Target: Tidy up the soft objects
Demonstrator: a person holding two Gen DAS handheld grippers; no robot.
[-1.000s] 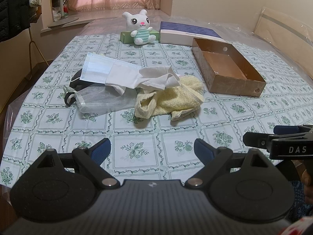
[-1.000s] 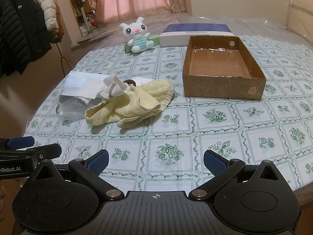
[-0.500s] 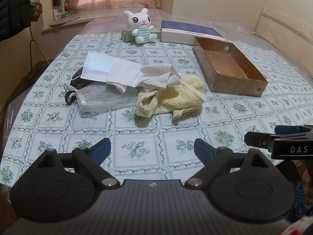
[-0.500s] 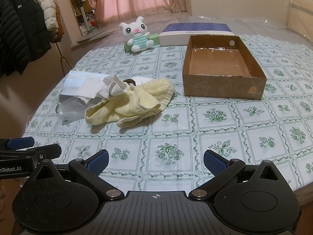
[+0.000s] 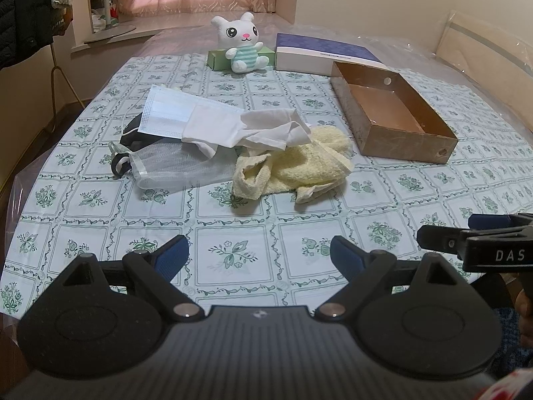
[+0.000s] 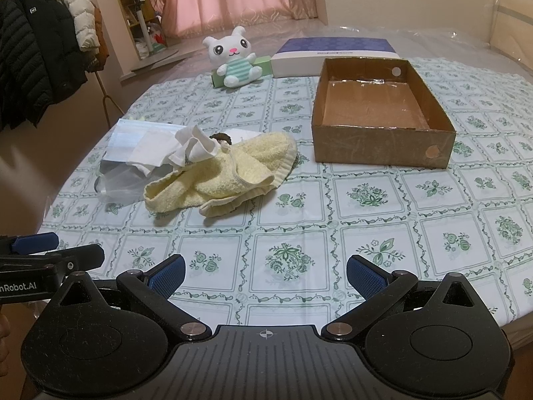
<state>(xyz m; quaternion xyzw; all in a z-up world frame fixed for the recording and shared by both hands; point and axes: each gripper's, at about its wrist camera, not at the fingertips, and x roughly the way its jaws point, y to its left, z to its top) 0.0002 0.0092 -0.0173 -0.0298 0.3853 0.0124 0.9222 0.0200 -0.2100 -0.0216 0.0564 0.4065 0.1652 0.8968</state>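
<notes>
Over the near cloth we are holding both grippers, left (image 5: 259, 251) and right (image 6: 265, 271), fingers apart, facing the towel (image 6: 230, 173) beside the box (image 6: 383, 153).

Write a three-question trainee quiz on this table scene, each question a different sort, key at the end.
1. True or false: the cardboard box already holds the yellow towel.
2. Multiple choice: the plush bunny sits in front of a) a green box b) a red bag c) a mug.
3. Fill in: the jaws of the left gripper and the right gripper are both ____.

Key: 1 false, the box is empty and the towel lies on the tablecloth; 2 a, the green box; 3 open.
</notes>
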